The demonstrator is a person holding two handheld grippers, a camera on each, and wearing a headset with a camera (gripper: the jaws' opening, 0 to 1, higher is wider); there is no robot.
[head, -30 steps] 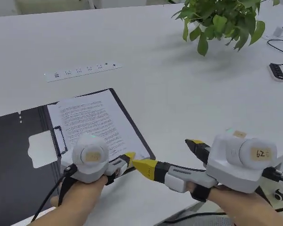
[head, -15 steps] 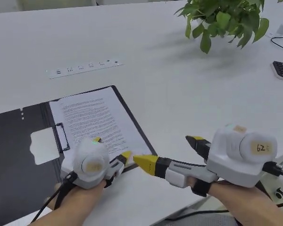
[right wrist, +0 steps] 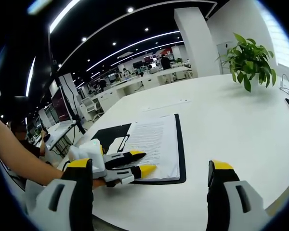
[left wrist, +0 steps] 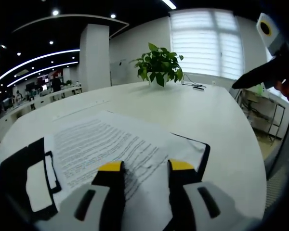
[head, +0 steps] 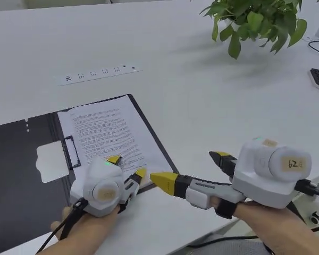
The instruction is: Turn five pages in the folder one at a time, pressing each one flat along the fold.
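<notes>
An open black folder [head: 21, 159] lies on the white table, its printed top page [head: 103, 130] held under a clip [head: 69, 151] at the fold. My left gripper [head: 127, 166] is open and low over the page's near right corner, one yellow tip on each side of the text. In the left gripper view the page [left wrist: 101, 139] runs beneath the left gripper [left wrist: 145, 166]. My right gripper [head: 191, 168] is wide open, empty, just right of the folder's near corner above bare table. The right gripper view looks between the right gripper's [right wrist: 150, 165] jaws at the page [right wrist: 156, 139].
A white power strip [head: 98, 73] lies beyond the folder. A potted plant [head: 255, 21] stands at the far right, with a black device [head: 316, 78] and cables near it. A white label [head: 50, 162] sits inside the left cover. The table's near edge is close below my hands.
My left gripper has moved forward onto the page's near right corner, and both of its tips now show. The right gripper has barely moved. The head camera has shifted slightly.
</notes>
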